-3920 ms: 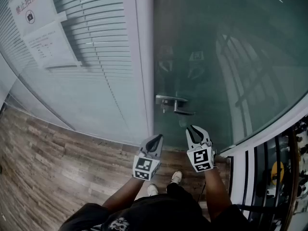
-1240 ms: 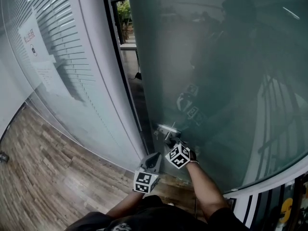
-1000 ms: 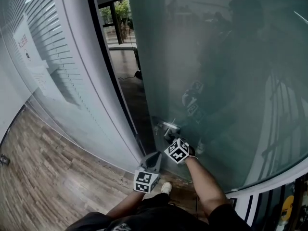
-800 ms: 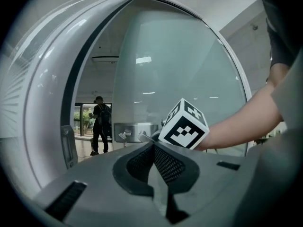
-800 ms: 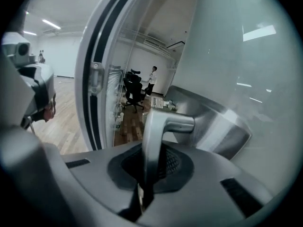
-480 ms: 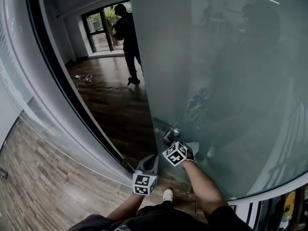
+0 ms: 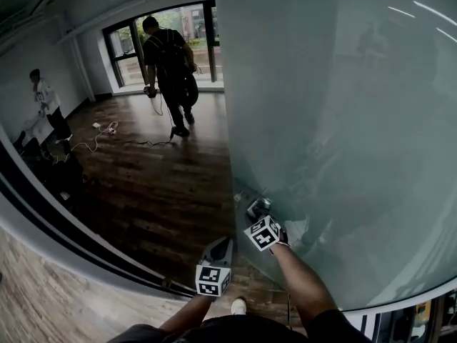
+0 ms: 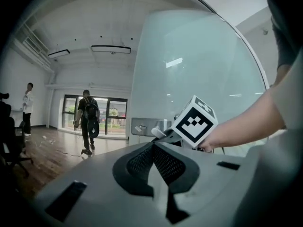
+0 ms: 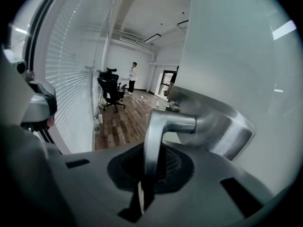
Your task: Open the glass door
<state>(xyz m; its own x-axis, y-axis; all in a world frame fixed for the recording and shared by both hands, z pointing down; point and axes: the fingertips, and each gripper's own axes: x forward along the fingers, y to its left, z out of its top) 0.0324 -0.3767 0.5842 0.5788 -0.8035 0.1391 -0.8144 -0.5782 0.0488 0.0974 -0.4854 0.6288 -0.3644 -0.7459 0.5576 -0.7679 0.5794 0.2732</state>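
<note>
Right gripper (image 9: 150, 168): clenched on the lever handle (image 9: 158, 126). In the right gripper view we see the metal lever run down between the two pads, which press on it from both sides.

Left gripper (image 8: 153, 148): fingers closed tip to tip with nothing between them. In the head view it sits low and just left of the right gripper, apart from the door.

Glass door (image 7: 335, 106): frosted pane filling the right half of the head view, swung open. Its free edge runs from the top of the picture down to the handle, and the doorway stands wide to its left.

Handle mount: the lever comes out of a brushed metal lock plate (image 9: 222, 126) fixed near the door's edge.

Right forearm (image 7: 303, 284): bare, reaching up from the bottom of the head view to the handle.

Marker cube (image 8: 194, 122): the right gripper's cube shows in the left gripper view, just in front of the door's edge.

Room through doorway: dark wood floor (image 7: 157, 184), with windows along the far wall.

People: we note one person with a backpack (image 7: 170, 63) near the windows and a second person (image 7: 44, 95) at the far left.

Other: office chair (image 9: 112, 94) and slatted blinds (image 9: 71, 74) in the right gripper view.
</note>
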